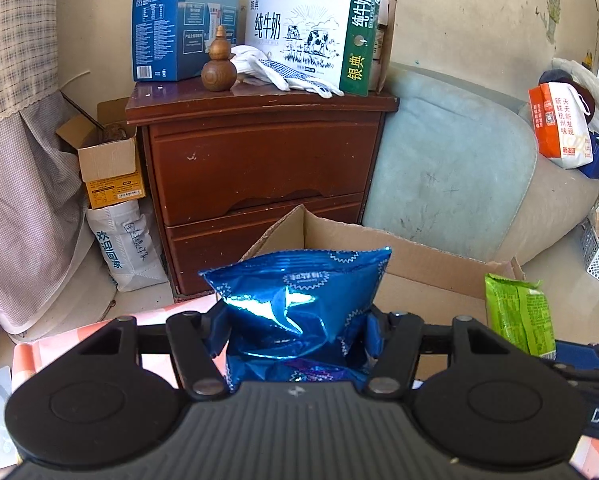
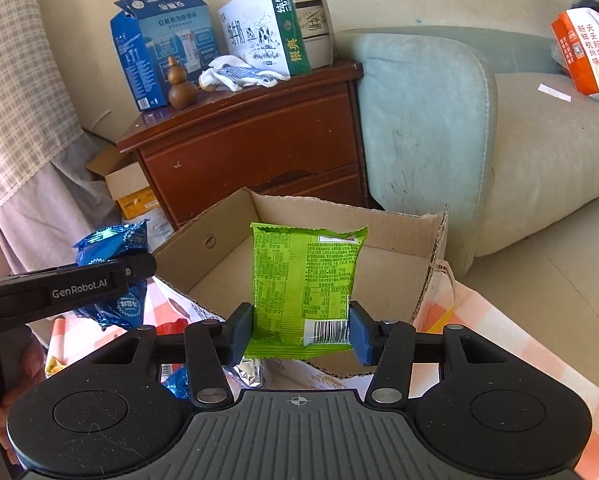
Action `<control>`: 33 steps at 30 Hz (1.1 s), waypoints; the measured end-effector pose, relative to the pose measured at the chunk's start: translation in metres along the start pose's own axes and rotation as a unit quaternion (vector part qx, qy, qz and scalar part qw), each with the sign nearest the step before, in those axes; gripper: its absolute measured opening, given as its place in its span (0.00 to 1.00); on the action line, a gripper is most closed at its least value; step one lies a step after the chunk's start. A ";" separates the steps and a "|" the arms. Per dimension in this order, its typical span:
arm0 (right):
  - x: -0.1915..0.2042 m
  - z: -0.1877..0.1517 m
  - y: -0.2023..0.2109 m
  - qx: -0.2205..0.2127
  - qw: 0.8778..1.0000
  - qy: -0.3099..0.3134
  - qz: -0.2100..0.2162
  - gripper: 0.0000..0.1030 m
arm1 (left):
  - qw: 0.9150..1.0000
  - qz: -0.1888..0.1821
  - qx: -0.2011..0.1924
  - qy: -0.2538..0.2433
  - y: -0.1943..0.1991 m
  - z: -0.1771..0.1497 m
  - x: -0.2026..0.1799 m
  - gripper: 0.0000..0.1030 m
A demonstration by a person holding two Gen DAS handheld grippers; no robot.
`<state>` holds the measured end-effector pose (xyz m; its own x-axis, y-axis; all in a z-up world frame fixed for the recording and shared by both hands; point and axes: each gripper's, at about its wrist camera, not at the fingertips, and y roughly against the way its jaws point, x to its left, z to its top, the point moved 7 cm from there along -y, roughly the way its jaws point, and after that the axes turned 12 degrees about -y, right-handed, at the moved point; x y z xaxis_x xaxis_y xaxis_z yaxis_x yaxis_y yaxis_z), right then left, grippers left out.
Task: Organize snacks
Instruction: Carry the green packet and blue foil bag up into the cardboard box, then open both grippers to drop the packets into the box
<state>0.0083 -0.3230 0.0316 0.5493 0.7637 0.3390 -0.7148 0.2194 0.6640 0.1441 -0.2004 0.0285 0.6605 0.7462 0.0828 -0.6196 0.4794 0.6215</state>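
Observation:
My left gripper (image 1: 295, 332) is shut on a shiny blue snack bag (image 1: 299, 292), which stands upright between its pads in the left wrist view. Behind it lies an open cardboard box (image 1: 419, 252). In the right wrist view my right gripper (image 2: 299, 330) is shut on a green snack packet (image 2: 305, 280), held upright with its barcode near the right pad, in front of the same cardboard box (image 2: 227, 240). The left gripper (image 2: 99, 280) with the blue bag (image 2: 111, 240) shows at the left there. The green packet (image 1: 519, 312) appears at the right in the left wrist view.
A dark wooden cabinet (image 1: 259, 152) stands behind the box, carrying a blue carton (image 1: 179, 20), a milk carton (image 1: 311, 36), a wooden gourd (image 1: 219, 64) and gloves (image 1: 279, 70). A pale sofa (image 2: 459, 120) is to the right. A checked cloth (image 2: 499, 340) with other snacks lies below.

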 end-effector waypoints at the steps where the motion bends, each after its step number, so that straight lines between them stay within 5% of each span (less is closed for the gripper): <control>1: 0.000 0.001 -0.003 0.003 1.000 -0.004 0.000 0.48 | 1.000 -0.002 0.001 0.000 -0.004 0.002 -0.002 0.59; 8: -0.003 0.006 -0.023 -0.003 0.999 -0.040 -0.020 0.50 | 1.000 -0.014 0.005 0.013 -0.036 0.015 -0.012 0.61; 12: -0.009 0.003 -0.034 0.011 0.997 -0.068 -0.025 0.54 | 1.000 -0.018 0.017 0.017 -0.050 0.010 -0.019 0.82; 20: -0.017 -0.009 -0.045 0.057 0.991 -0.119 -0.008 0.56 | 0.998 -0.001 0.062 0.029 -0.068 -0.009 -0.008 0.84; 33: -0.025 -0.011 -0.041 0.061 0.992 -0.083 -0.069 0.57 | 0.990 -0.005 0.127 0.058 -0.068 -0.046 -0.002 0.86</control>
<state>0.0191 -0.3446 -0.0117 0.7094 0.6182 0.3385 -0.5762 0.2321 0.7837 0.1656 -0.2130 -0.0498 0.6039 0.7970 -0.0046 -0.4766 0.3657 0.7995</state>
